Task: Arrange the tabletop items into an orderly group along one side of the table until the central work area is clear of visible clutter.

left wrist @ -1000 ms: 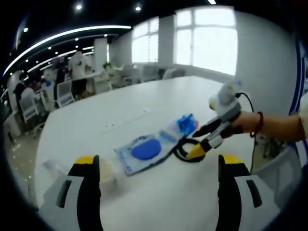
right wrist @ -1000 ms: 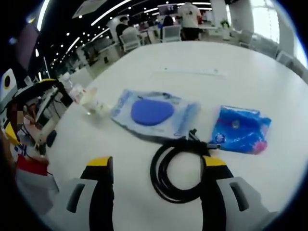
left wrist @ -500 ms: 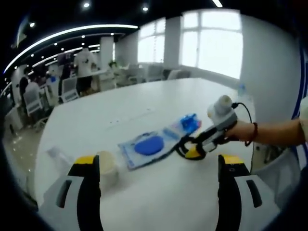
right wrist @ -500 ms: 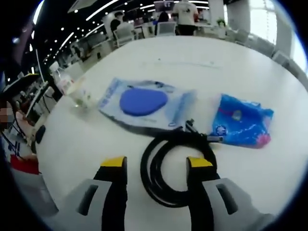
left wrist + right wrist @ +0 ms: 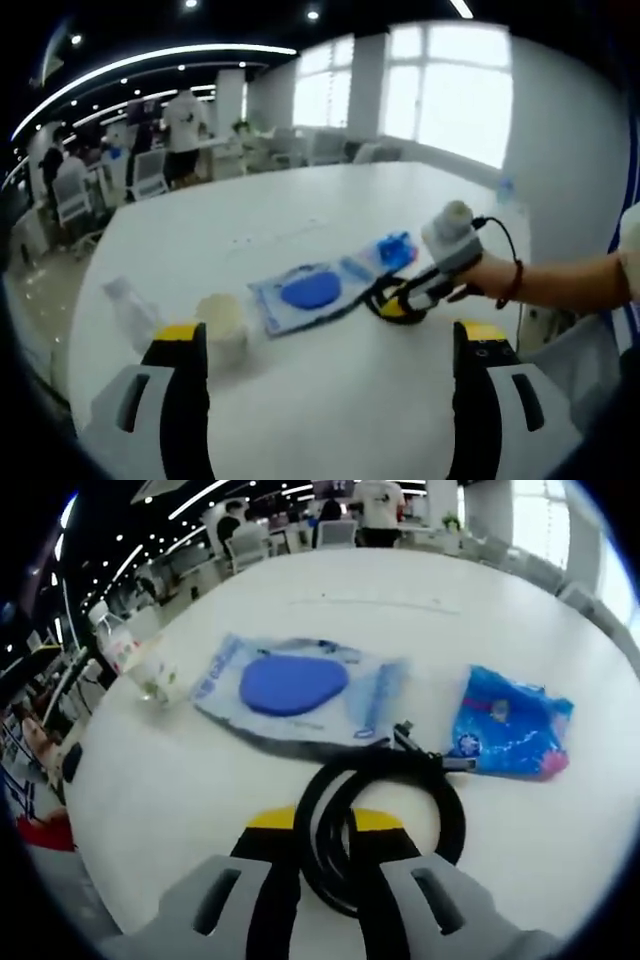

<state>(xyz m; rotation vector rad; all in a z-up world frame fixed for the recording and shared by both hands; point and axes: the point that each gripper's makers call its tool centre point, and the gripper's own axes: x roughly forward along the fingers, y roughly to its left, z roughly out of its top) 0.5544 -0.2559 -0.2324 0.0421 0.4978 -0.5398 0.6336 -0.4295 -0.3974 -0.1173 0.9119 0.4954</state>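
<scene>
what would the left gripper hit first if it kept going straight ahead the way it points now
Probably the clear packet with the blue oval, lying on the white table roughly midway between its fingers. The table ahead of the packet looks bare, though depth is hard to judge.

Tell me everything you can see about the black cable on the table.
The cable is black, thin and rubbery-looking, wound into a flat round coil of several loops on the white table. Its plug end sticks out toward the blue pouch, and the far loop lies against the clear pack. The right tongs have closed on the near side of the coil, which rests on the table.
</scene>
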